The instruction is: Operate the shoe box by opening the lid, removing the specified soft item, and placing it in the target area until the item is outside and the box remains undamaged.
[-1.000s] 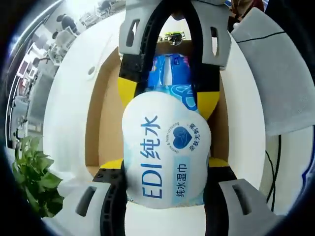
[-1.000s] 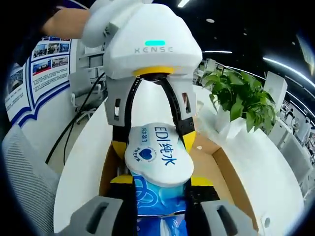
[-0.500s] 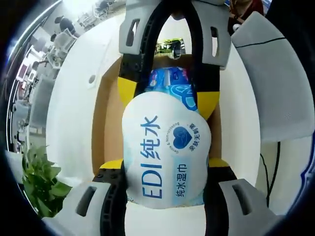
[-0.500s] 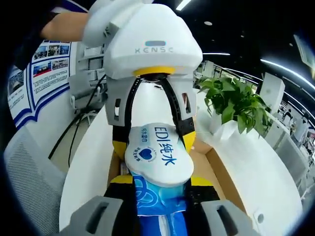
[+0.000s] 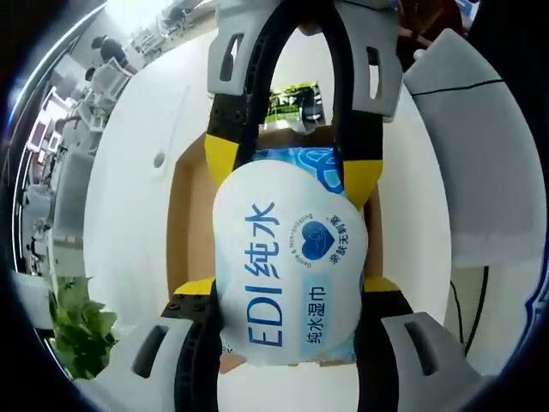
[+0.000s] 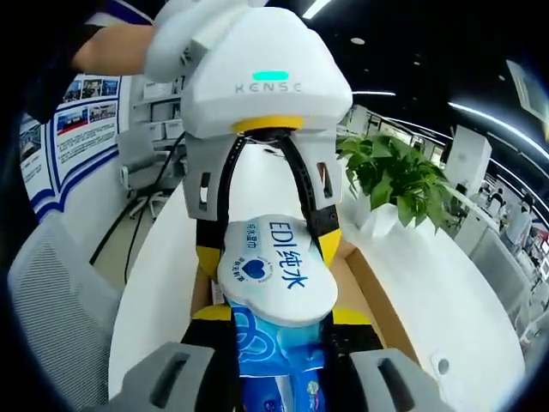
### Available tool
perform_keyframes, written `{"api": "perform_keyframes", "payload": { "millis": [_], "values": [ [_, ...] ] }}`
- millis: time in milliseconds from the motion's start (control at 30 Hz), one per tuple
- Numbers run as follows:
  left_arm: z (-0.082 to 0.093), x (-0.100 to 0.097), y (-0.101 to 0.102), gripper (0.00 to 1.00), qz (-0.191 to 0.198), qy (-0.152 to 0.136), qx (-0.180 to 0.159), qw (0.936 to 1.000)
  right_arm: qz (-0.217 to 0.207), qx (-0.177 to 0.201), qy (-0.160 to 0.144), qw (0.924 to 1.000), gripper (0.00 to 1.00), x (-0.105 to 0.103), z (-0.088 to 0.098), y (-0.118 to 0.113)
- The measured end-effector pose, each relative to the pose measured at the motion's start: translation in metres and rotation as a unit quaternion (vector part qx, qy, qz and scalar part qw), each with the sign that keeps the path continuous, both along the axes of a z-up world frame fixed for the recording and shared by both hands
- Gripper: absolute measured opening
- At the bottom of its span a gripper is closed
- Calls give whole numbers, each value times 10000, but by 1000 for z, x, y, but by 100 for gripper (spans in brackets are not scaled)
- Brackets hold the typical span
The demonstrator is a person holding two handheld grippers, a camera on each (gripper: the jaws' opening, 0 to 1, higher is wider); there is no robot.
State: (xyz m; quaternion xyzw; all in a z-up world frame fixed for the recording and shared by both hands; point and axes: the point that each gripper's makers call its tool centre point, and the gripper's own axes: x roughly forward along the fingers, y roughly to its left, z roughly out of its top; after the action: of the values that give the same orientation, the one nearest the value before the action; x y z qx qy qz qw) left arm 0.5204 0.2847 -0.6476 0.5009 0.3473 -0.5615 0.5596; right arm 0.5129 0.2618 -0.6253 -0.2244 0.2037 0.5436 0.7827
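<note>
Wet-wipes pack (image 5: 287, 275) lettered "EDI 纯水", clamped between both tools, left tool (image 5: 287, 287), right tool (image 6: 279, 318), above open shoe box (image 5: 190, 215)

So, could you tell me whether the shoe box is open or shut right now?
Open. The shoe box shows its bare brown inside walls with no lid over them, below the wipes pack clamped between both tools.

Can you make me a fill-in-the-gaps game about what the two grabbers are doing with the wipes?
1. Both grippers are clamped on a pack of wet ____.
2. The cardboard shoe box below the pack sits on a ____ table.
3. The big letters on the pack's white lid read ____.
4. In the right gripper view, a green ____ stands on the table beyond the box.

Missing words: wipes; white; EDI; plant
</note>
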Motion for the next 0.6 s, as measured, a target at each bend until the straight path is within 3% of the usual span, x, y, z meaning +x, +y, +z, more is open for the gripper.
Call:
{"api": "perform_keyframes", "payload": {
  "millis": [600],
  "values": [
    [2, -10, -61, 62, -248, 26, -57, 9997, -235, -89, 0, 9997, 31, -14, 3, -60]
  ]
}}
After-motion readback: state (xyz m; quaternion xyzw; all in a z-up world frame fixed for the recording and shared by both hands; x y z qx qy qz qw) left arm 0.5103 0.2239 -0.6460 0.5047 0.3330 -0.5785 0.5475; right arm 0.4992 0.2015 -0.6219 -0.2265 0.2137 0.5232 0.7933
